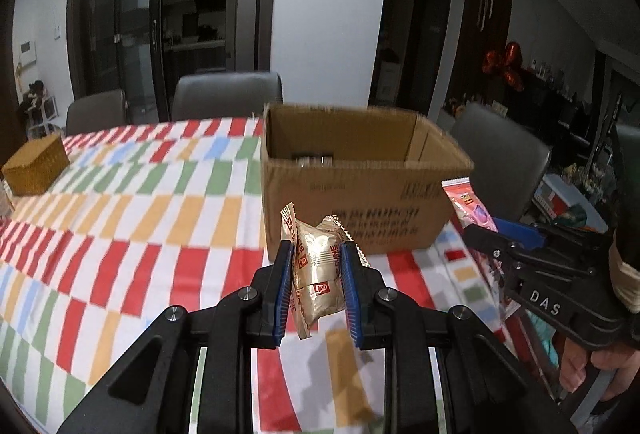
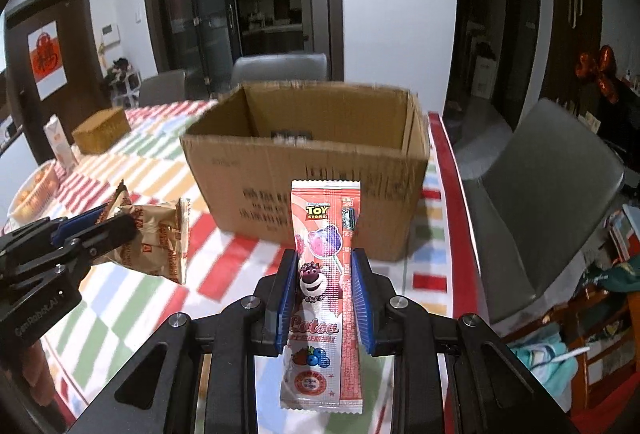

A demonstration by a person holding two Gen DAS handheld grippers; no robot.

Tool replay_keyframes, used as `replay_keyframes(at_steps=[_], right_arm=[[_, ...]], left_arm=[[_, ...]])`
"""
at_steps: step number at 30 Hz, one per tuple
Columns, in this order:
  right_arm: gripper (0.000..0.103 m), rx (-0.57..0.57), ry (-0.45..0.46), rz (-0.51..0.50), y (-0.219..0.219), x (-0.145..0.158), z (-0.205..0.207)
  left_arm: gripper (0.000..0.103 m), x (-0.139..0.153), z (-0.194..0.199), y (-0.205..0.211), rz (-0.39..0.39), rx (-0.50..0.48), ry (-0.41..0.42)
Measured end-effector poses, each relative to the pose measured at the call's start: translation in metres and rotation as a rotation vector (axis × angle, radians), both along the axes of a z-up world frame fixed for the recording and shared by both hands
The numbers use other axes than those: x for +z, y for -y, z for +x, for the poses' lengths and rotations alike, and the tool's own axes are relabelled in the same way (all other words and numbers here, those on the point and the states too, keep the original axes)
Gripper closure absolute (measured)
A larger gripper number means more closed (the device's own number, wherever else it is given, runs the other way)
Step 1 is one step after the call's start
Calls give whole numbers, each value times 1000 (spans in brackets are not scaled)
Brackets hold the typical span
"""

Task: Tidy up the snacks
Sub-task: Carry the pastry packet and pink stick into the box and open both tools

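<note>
My left gripper [image 1: 318, 248] is shut on a gold foil snack packet [image 1: 318, 270], held above the checked tablecloth just in front of an open cardboard box [image 1: 360, 193]. The right wrist view shows that same gold packet [image 2: 160, 242] in the left gripper [image 2: 124, 226] at the left. My right gripper [image 2: 324, 258] is shut on a long pink and red lollipop wrapper [image 2: 324, 274], also lifted before the cardboard box [image 2: 312, 177]. In the left wrist view the right gripper [image 1: 480, 230] enters from the right, with the pink wrapper [image 1: 466, 205] sticking out beyond it. Something dark lies inside the box.
A woven wicker box [image 1: 36, 165] stands at the far left of the table [image 1: 120, 213]. A white carton [image 2: 60, 145] and a basket of orange food [image 2: 34, 193] sit by the left edge. Grey chairs [image 2: 536, 201] ring the table. A hand [image 1: 596, 374] holds the right gripper.
</note>
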State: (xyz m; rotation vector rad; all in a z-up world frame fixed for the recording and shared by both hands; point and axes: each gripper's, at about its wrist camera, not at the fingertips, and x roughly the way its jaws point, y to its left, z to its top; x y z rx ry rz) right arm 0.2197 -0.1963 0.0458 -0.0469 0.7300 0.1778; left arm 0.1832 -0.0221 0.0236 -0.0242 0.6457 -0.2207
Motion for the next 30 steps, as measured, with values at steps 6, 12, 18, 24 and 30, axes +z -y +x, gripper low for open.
replay_keyframes(at_steps=[6,12,18,24,30], right_arm=[[75,-2,63,18,-5,25,13],[75,1,103,40,-9,42,32],[75,7,115,46,-12,50,55],[75,3,112,24,-15,50,74],[75,0,104,-3,-14,47,93]], left_arm=[[79,29,17,-5,-6,5,61],[79,50,37,-5,8,2,107],[79,58,57,-1,28,-8,129],[79,59,80,3,14,-22,124],[79,53,104,6,11,-33,99]])
